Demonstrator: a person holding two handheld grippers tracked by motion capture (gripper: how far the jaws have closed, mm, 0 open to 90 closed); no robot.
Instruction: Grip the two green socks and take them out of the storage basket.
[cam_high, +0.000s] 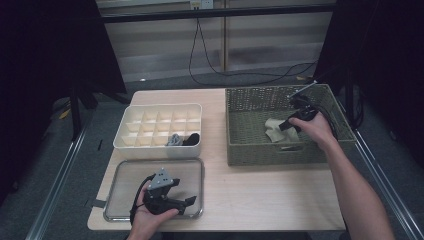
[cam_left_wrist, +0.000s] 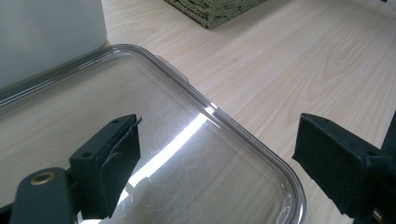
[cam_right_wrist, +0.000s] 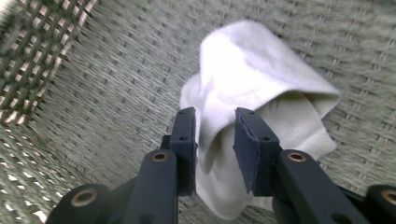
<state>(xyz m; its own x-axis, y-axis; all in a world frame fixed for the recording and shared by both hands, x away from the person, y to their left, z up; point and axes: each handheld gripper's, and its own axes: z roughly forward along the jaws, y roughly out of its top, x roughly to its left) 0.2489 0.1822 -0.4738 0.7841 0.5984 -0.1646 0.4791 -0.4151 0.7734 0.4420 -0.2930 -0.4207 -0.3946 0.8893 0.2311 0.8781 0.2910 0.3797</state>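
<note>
A pale white sock (cam_high: 272, 131) lies bunched on the floor of the green woven basket (cam_high: 260, 155) at the right of the table. My right gripper (cam_high: 288, 125) reaches into the basket at the sock's right edge. In the right gripper view its jaws (cam_right_wrist: 215, 126) stand close together with a raised fold of the sock (cam_right_wrist: 252, 60) pinched between the pads. My left gripper (cam_high: 184, 192) rests over the clear plastic lid (cam_high: 130, 175) at the front left, open and holding nothing (cam_left_wrist: 219, 135).
A white divided organizer box (cam_high: 160, 107) stands behind the lid, with a grey sock (cam_high: 174, 139) and a black sock (cam_high: 192, 138) in two front compartments. Bare wood lies between lid and basket (cam_high: 240, 195). Cables hang behind the table.
</note>
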